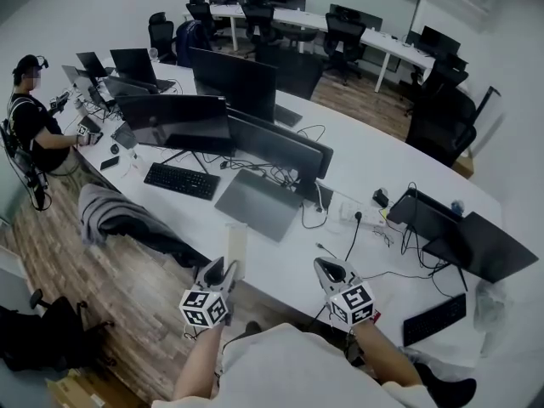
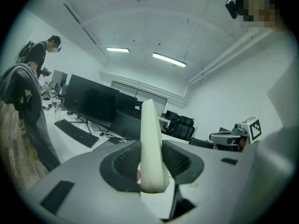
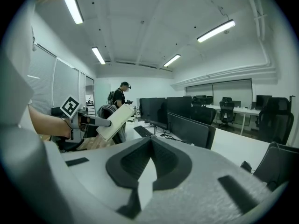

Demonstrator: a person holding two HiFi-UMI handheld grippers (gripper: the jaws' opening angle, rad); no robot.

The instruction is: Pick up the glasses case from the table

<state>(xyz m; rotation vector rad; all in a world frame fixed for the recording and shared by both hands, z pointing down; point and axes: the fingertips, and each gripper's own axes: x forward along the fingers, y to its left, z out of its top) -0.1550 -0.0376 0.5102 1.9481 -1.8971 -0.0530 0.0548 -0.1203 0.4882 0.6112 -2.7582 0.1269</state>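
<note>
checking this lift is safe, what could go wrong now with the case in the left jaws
The left gripper pinches the glasses case by one end only, most of it sticking out, so it might pivot or slip. It hangs near the table edge; a drop could land on the floor.

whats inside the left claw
The left claw grips the cream glasses case edge-on between its jaws. Whatever is in the case itself is covered and cannot be seen.

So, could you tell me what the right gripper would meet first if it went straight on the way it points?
Probably the nearest dark monitor on the white table; nothing nearer shows ahead of the right gripper, though depth is hard to judge.
</note>
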